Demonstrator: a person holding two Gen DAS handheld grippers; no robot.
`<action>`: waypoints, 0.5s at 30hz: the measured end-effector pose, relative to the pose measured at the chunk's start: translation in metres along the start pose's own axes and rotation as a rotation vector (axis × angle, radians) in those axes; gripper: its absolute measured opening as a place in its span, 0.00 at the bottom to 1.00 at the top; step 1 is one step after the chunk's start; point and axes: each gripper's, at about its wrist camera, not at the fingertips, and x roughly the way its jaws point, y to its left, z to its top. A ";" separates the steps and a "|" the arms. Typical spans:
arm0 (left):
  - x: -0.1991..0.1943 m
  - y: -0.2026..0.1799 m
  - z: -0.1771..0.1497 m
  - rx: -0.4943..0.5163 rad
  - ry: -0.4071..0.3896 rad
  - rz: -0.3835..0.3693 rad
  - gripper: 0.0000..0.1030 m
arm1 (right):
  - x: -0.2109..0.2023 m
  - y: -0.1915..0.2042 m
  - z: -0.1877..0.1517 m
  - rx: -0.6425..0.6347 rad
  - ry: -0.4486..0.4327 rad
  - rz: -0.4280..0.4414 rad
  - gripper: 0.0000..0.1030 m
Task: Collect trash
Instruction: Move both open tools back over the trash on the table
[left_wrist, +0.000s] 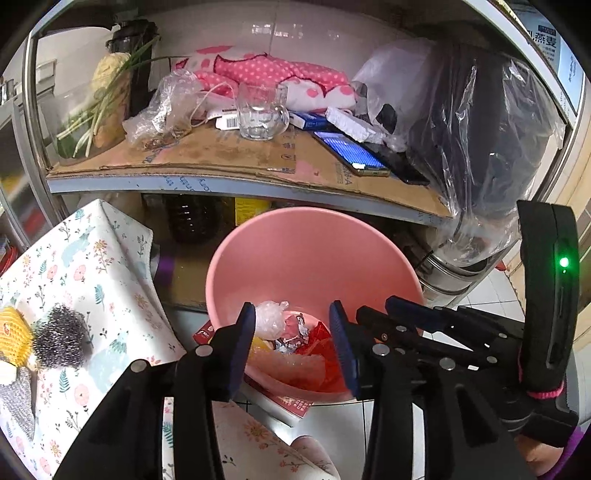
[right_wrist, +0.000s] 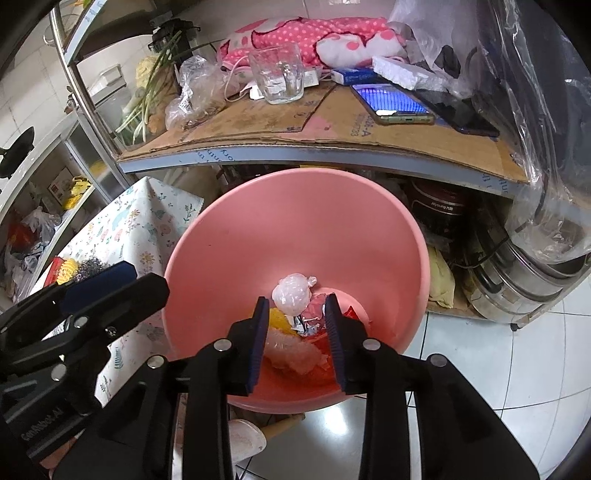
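Hovering over pink bin: left gripper & right gripper both agape, empty; balled wrapper prob. just dropped.

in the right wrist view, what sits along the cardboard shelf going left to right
green onions → crumpled clear plastic bag → glass mug → blue box → phone with lit screen → dark phone → large clear plastic sheet over something black
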 end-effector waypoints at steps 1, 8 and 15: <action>-0.002 0.001 0.000 -0.001 -0.002 0.002 0.41 | -0.002 0.001 0.000 -0.001 -0.002 0.003 0.31; -0.021 0.005 -0.001 -0.021 -0.025 0.022 0.50 | -0.011 0.015 -0.002 -0.033 -0.013 0.019 0.39; -0.035 0.015 -0.006 -0.044 -0.028 0.062 0.53 | -0.014 0.033 -0.004 -0.070 -0.011 0.036 0.39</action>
